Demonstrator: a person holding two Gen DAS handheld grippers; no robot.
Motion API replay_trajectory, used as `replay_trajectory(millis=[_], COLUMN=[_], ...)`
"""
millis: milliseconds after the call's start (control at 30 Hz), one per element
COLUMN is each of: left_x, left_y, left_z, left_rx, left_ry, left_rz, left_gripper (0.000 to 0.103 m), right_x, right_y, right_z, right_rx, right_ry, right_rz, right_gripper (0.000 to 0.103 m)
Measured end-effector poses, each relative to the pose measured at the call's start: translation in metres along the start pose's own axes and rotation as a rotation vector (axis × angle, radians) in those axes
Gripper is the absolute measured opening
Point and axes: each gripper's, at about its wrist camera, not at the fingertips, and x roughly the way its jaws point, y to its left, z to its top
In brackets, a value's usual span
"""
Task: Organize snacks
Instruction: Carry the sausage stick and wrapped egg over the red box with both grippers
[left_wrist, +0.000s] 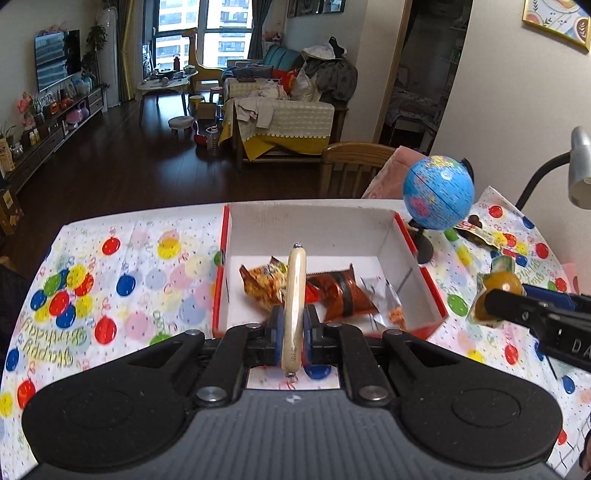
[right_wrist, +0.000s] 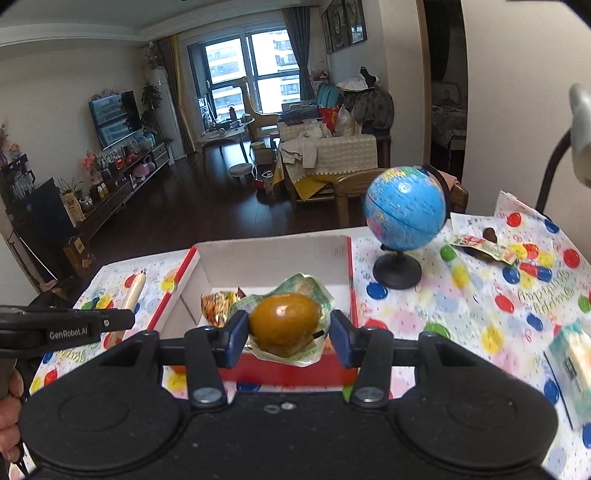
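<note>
Left fingers (left_wrist: 291, 325) clench a sausage (left_wrist: 294, 295); right fingers (right_wrist: 286, 332) grasp a wrapped egg (right_wrist: 284, 325), hiding box (right_wrist: 273, 254) contents.

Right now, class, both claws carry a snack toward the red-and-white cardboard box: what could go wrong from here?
1. The left claw pinches the long beige sausage stick near its lower end, so it may pivot or slip.
2. The right claw grips the round brown vacuum-packed egg by its smooth bulge; it could squirt out.
3. The small blue globe stands beside the red-and-white cardboard box; a swing might topple it.
</note>
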Motion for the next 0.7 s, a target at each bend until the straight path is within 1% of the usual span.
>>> replay_trajectory(millis=[100,300,500,700], left_x=[0.015,0.052,0.092,0.124], left_y=[0.005,0.013,0.014,0.015], left_z=[0.010,0.024,0.024,0.021], left_rx=[0.003,0.018,0.039,0.062], left_ry=[0.014,0.061,0.119,0.169], left_rz=[0.011,0.025,0.036,0.032], left_gripper=[0.010,0.010,0.010,0.010], right_x=[0.017,0.052,0.089,0.120], right_y=[0.002,0.007,0.003,0.000], right_z=[0.011,0.019,0.020,0.013], right_rx=[-0.007,-0.019,-0.011,-0.013], right_ry=[0.006,0.035,0.088,0.152], right_rz=[-0.004,-0.013,-0.035,-0.063], right_gripper=[0.046,0.046,0.046,0.047])
